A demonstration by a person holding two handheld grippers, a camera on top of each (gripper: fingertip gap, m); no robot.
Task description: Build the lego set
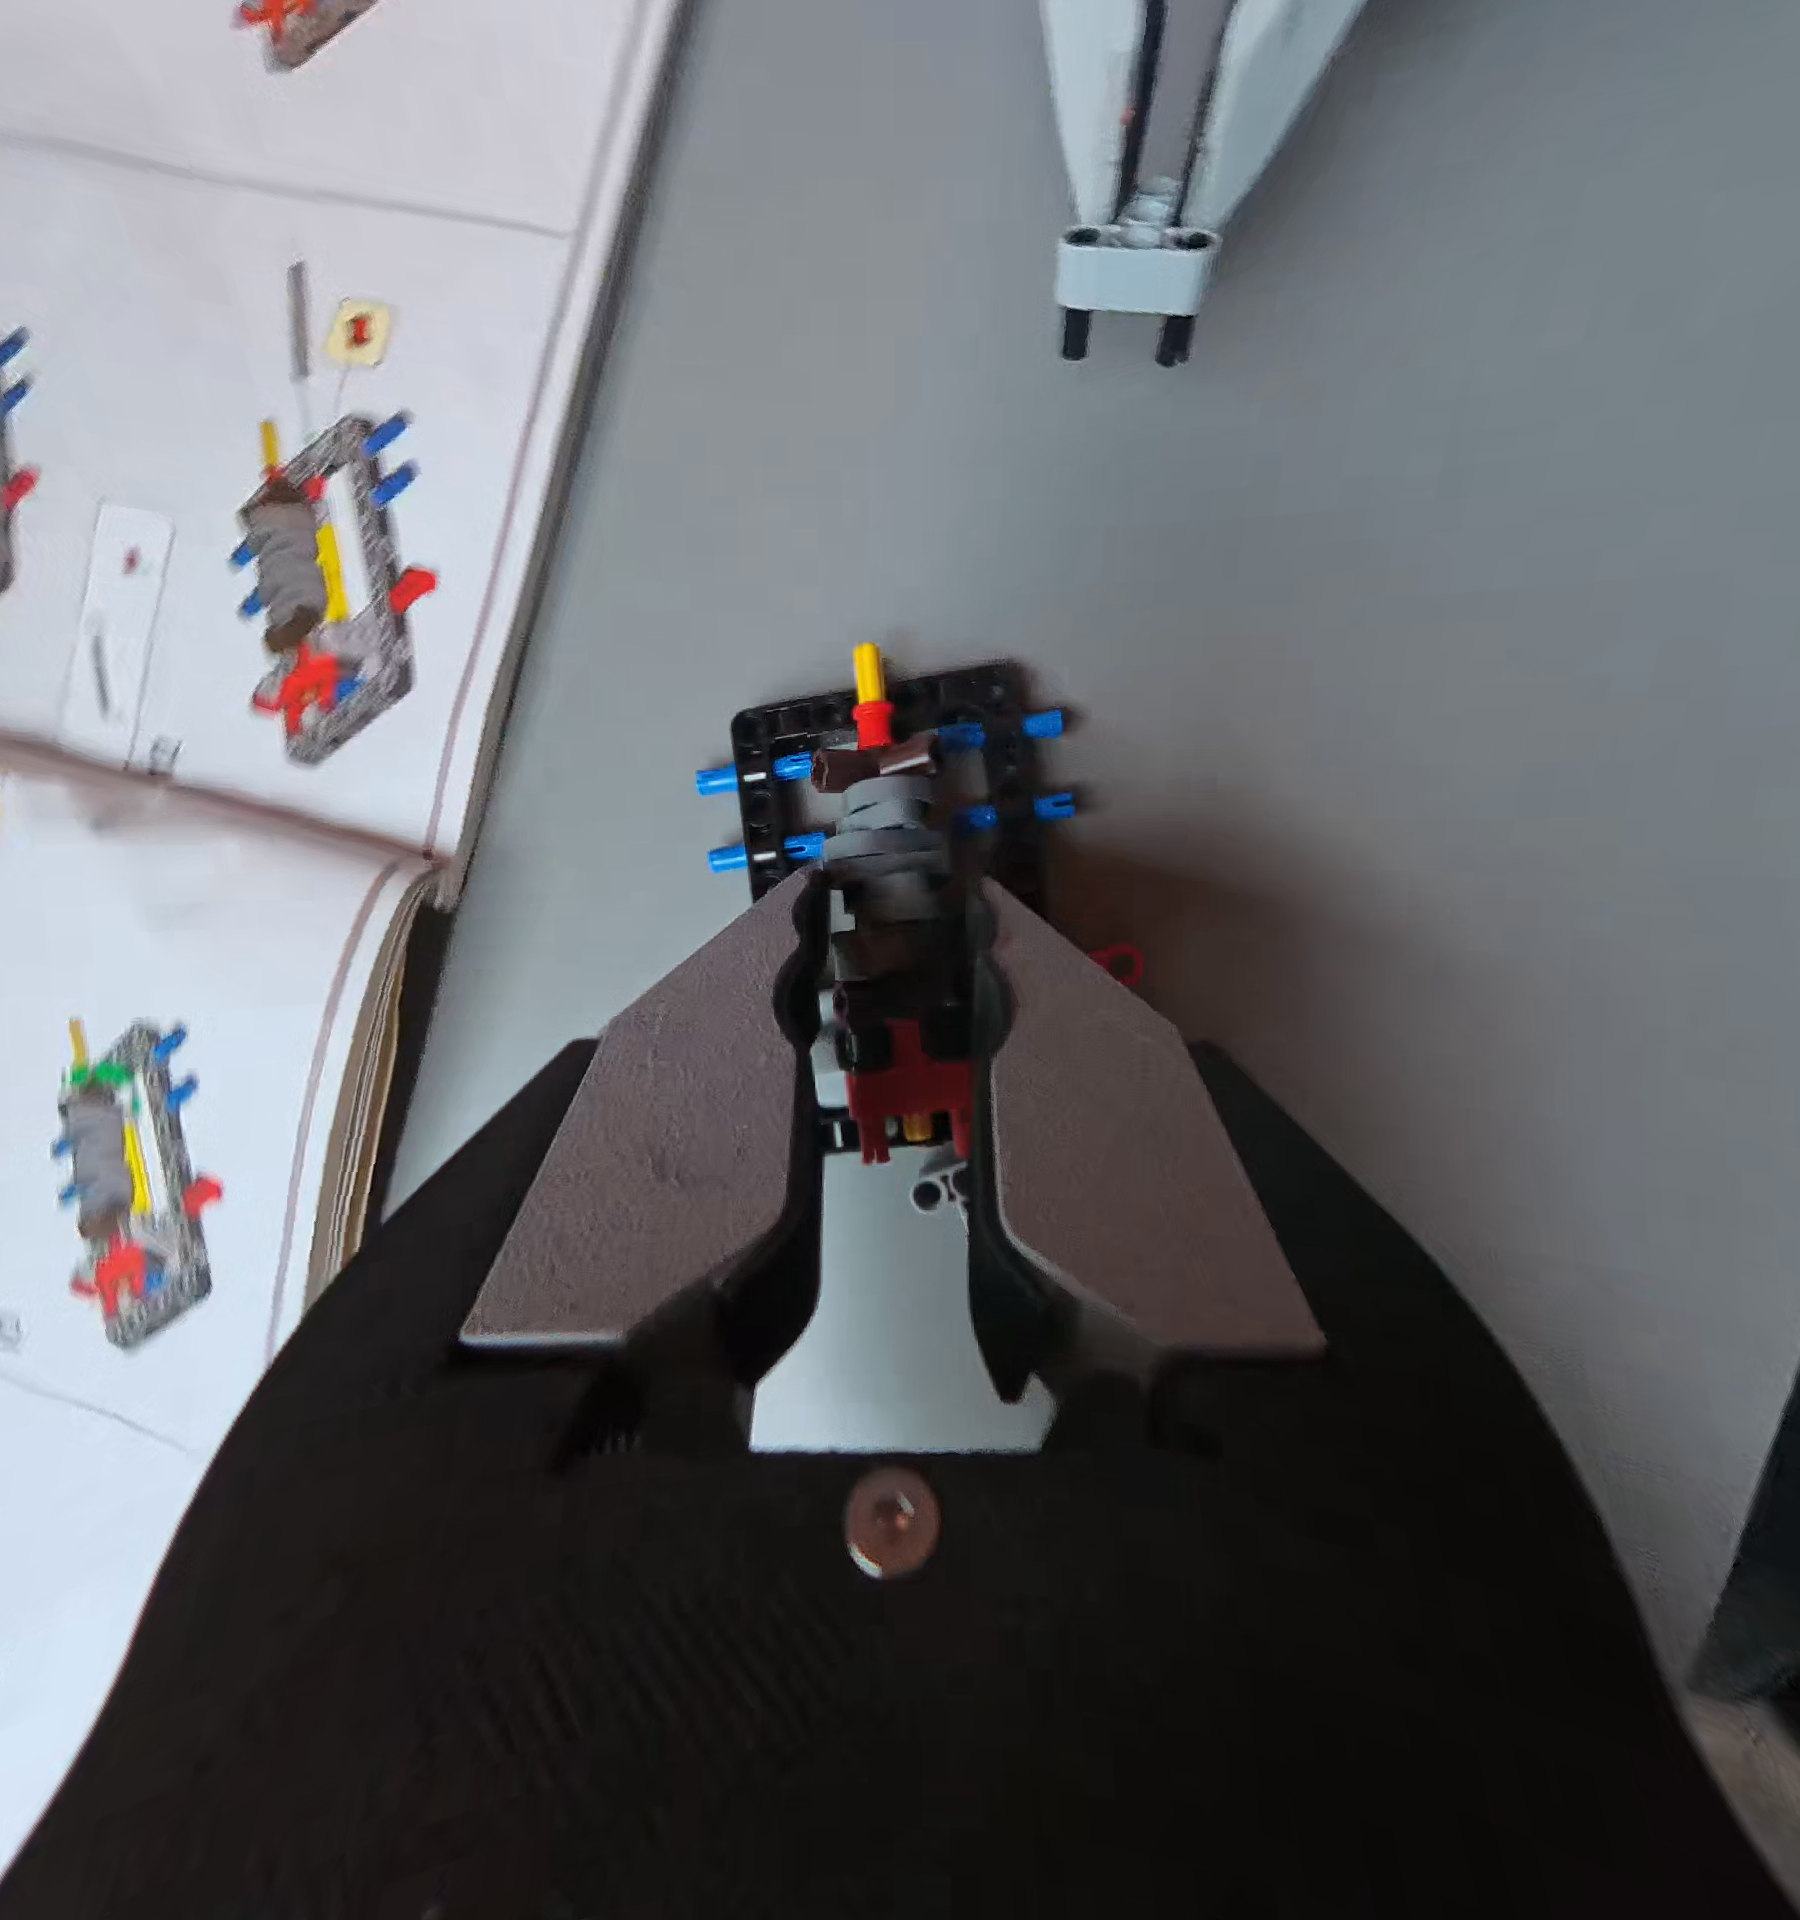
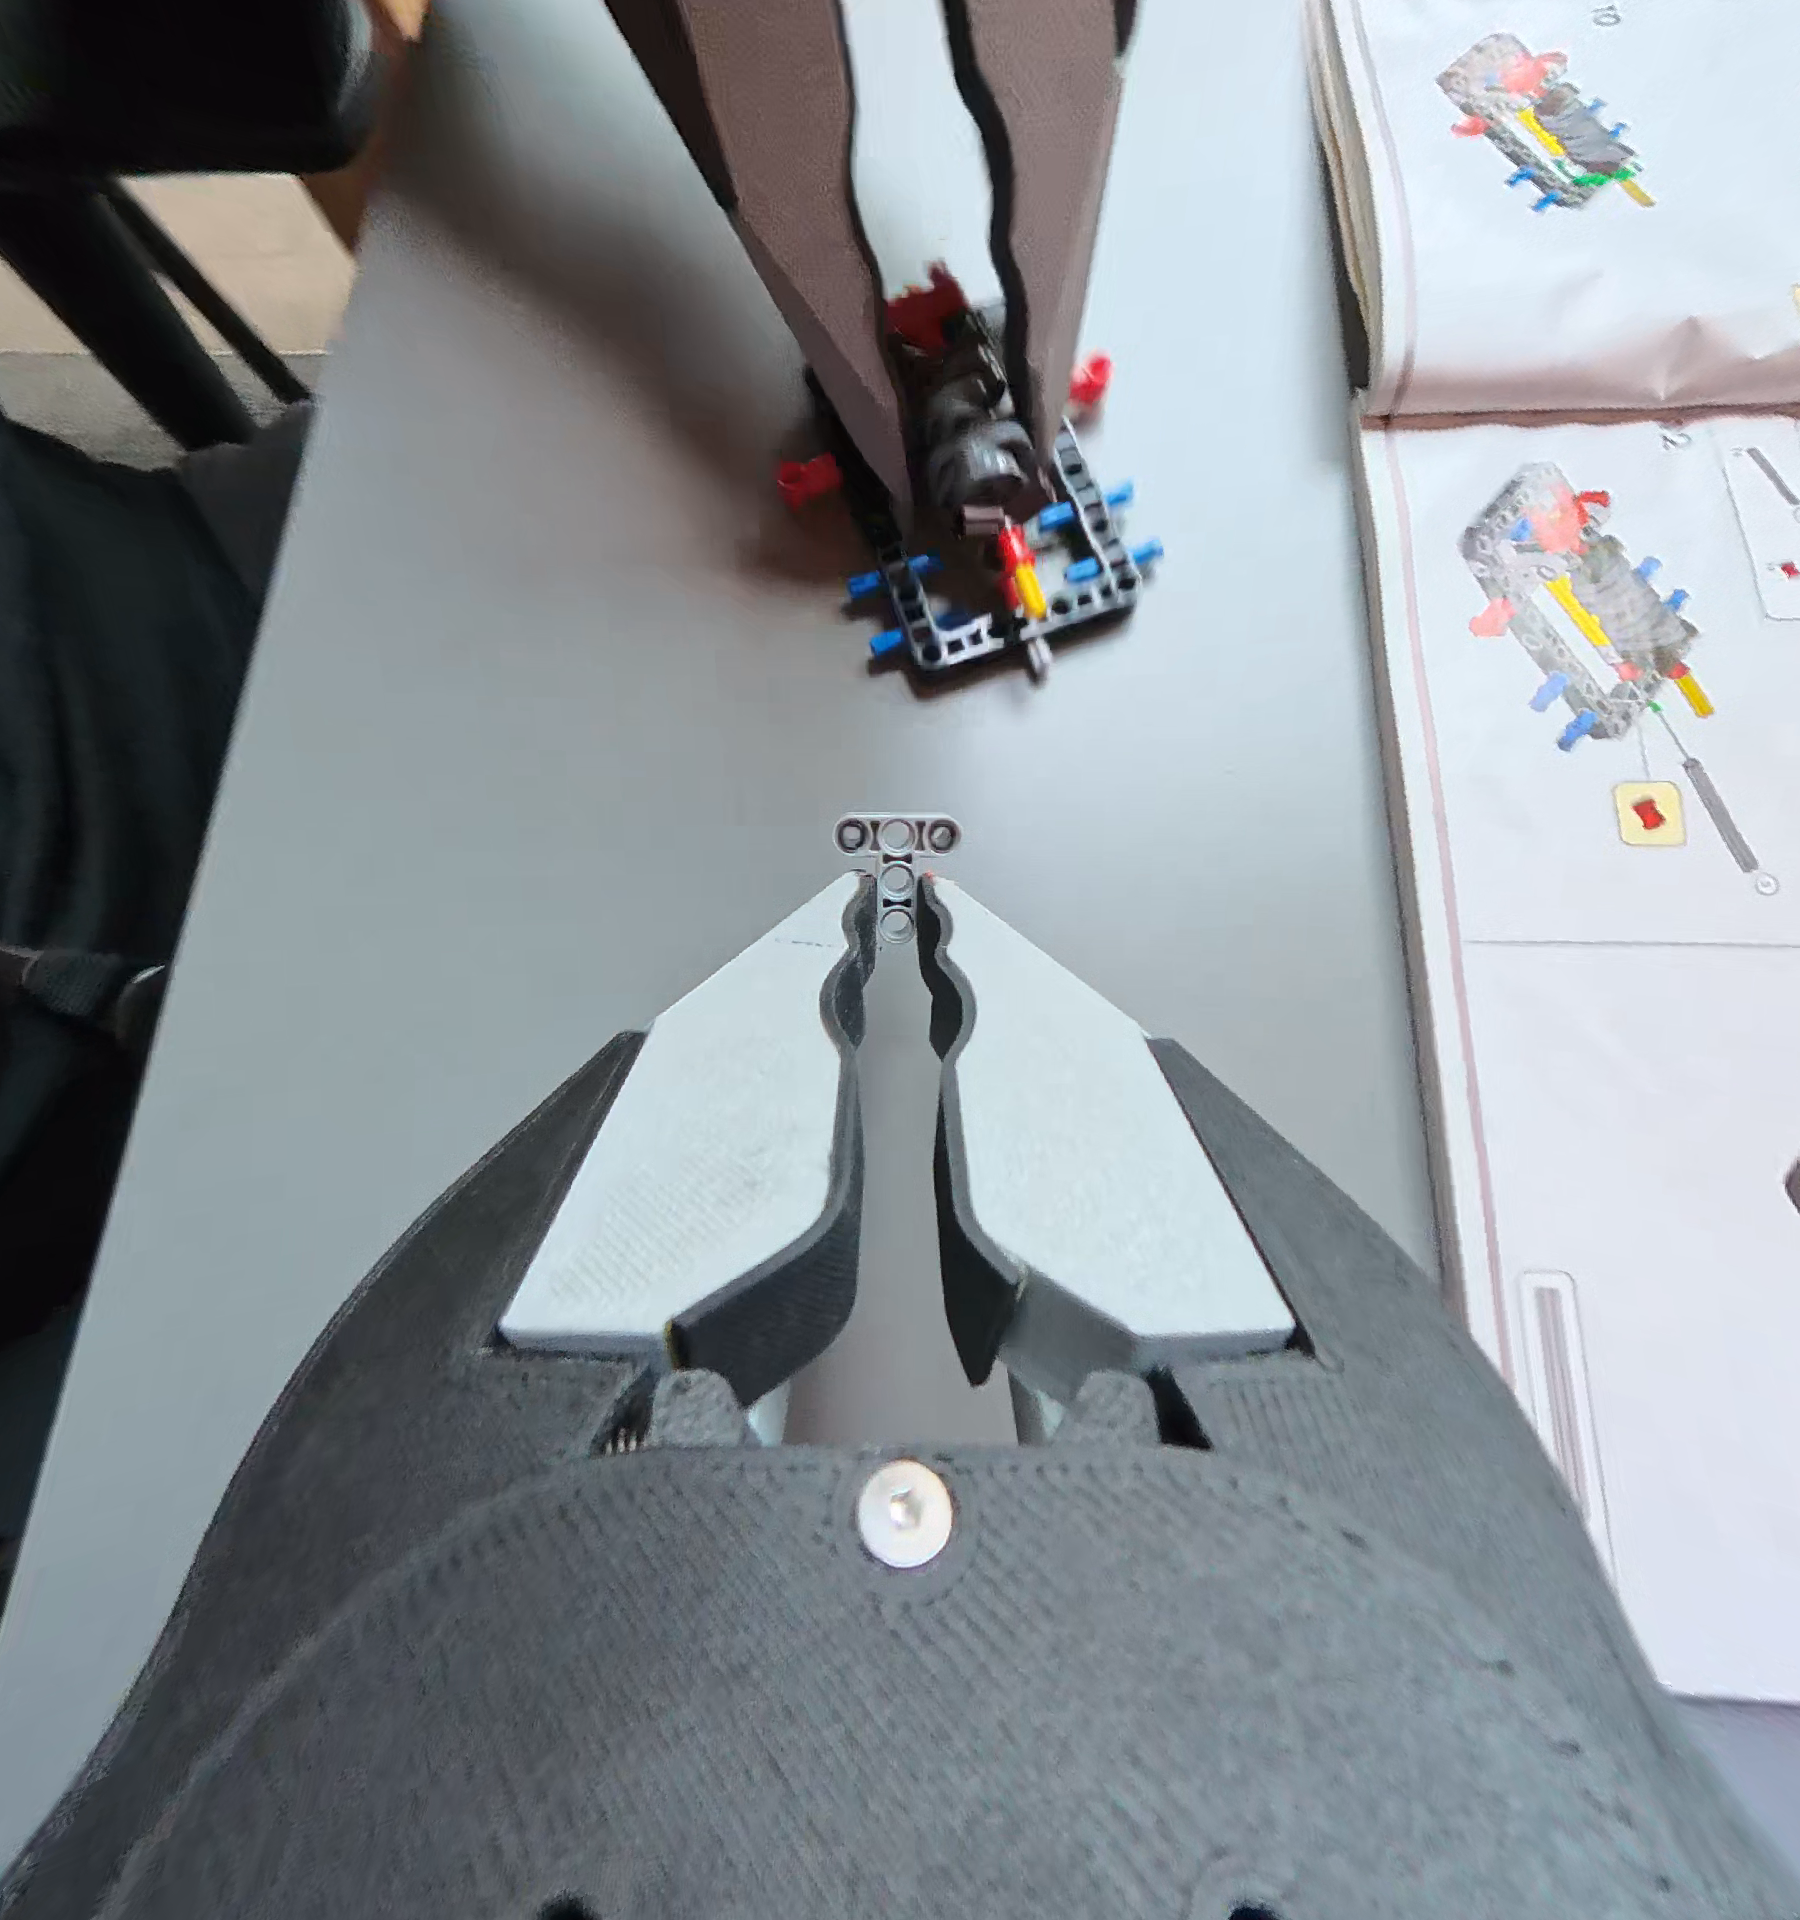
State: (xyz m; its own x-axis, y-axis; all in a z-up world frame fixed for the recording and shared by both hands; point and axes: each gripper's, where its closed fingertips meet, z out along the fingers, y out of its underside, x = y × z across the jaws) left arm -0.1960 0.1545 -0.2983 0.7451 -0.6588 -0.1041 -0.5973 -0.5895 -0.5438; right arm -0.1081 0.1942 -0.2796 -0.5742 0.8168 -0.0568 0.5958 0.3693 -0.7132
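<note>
The left tool [image 1: 891, 894] reaches down onto the grey tabletop [image 1: 1395, 623], its fingers pinching the black lego frame [image 1: 891, 821]. Facing it from across the frame, the right tool [image 2: 896, 883] pinches a grey T-shaped beam [image 2: 897, 847] at its tips. The right wrist view alone shows the beam's holes; an open instruction booklet [image 2: 1623, 935] lies beside both.
</note>
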